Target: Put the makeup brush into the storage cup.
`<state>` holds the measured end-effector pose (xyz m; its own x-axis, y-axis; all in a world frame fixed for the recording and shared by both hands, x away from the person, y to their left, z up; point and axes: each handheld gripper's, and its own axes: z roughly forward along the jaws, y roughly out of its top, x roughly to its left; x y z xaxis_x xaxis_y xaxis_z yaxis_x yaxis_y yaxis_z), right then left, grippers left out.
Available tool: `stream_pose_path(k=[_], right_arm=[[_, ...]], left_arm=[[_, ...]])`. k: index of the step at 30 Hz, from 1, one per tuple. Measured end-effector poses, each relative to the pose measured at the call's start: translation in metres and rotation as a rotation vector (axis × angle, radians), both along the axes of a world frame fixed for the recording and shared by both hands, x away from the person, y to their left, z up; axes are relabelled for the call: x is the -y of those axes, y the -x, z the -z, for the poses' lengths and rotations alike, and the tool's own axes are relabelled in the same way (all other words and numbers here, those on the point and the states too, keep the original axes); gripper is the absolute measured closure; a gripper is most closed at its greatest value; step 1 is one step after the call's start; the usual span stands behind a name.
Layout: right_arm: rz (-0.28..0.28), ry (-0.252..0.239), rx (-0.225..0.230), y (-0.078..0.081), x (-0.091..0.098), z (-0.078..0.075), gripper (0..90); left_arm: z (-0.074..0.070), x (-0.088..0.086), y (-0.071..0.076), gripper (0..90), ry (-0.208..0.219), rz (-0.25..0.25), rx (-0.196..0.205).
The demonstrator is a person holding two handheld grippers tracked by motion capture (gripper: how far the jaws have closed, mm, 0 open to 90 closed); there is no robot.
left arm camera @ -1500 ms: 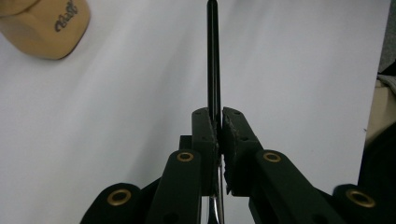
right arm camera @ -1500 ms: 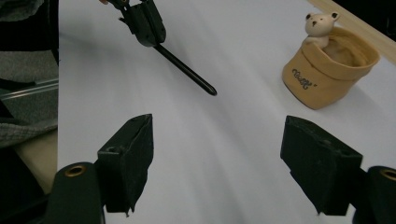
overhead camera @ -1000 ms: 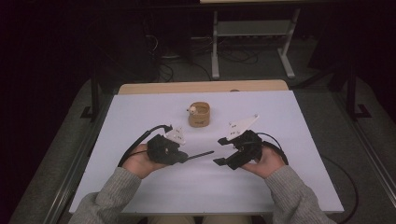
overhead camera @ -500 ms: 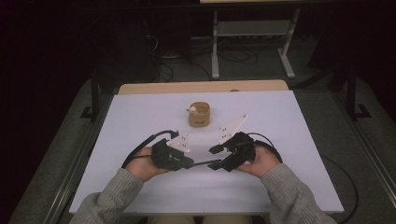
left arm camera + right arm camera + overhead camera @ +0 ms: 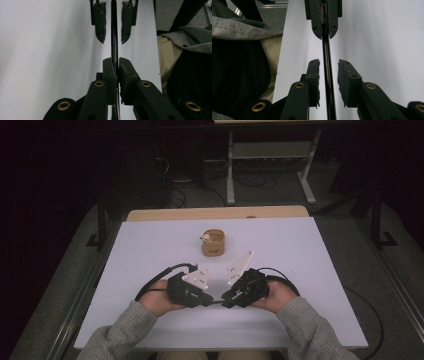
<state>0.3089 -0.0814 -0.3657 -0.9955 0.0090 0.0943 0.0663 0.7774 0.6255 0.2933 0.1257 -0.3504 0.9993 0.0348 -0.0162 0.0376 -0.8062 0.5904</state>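
A thin black rod (image 5: 114, 37) lies level just above the white table (image 5: 310, 270), between the two grippers, which point at each other. My left gripper (image 5: 115, 62) is shut on one end of it; it also shows in the high view as the left gripper (image 5: 209, 301). My right gripper (image 5: 329, 62) has just been closing around the rod's other end (image 5: 327, 75). A narrow gap still shows on each side of the rod, so the pads do not press on it. In the high view the right gripper (image 5: 226, 300) nearly meets the left one.
A small round wooden cup (image 5: 213, 243) with a little pale object inside stands at the table's middle, beyond the grippers. The person's grey sleeves (image 5: 125, 330) rest over the near edge. Dark floor, cables and a metal stand (image 5: 270, 170) lie past the far edge.
Both hands have drawn together near the front of the table. The right gripper has come over the rod's free end and its jaws have narrowed around it. The left grip is unchanged.
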Motion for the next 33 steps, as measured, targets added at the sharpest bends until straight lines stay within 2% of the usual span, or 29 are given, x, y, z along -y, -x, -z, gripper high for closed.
stream_pose_path(k=[3,8,10,13,15,17,18,20,24,29,33], right_arm=[[-0.015,-0.012,-0.014,0.000,0.000,0.000,73.8],[-0.032,0.002,-0.031,0.000,-0.001,0.002,77.6],[-0.040,-0.002,-0.038,0.001,-0.001,0.002,81.7],[-0.036,0.000,-0.058,-0.001,-0.002,0.003,82.4],[-0.035,0.001,-0.055,-0.001,-0.002,0.004,82.8],[-0.030,-0.006,-0.055,0.000,-0.001,0.005,82.9],[-0.033,-0.011,-0.053,0.000,-0.001,0.005,82.9],[-0.022,-0.006,-0.038,0.001,0.001,0.006,83.0],[-0.003,-0.032,-0.050,0.001,0.010,0.008,83.0],[0.007,-0.070,-0.060,0.001,0.019,0.009,83.0],[0.004,-0.078,-0.058,0.003,0.021,0.010,83.0]], left_arm=[[0.000,-0.001,0.000,84.1,0.002,0.001,-0.004],[0.000,-0.002,0.000,84.2,0.020,0.010,-0.022],[0.000,-0.002,0.000,84.2,0.021,0.014,-0.027],[0.001,-0.002,0.000,84.1,0.020,0.018,-0.026],[0.002,-0.003,-0.001,84.1,0.024,0.017,-0.024],[0.003,-0.004,-0.001,83.5,0.034,0.009,-0.046],[0.003,-0.005,-0.002,82.7,0.035,0.009,-0.045],[0.003,-0.006,-0.002,72.0,0.028,-0.003,-0.054],[0.006,-0.009,-0.001,66.2,0.017,-0.016,-0.060],[0.009,-0.011,-0.003,68.3,0.004,-0.026,-0.068],[0.007,-0.011,-0.005,80.7,0.020,-0.016,-0.079]])
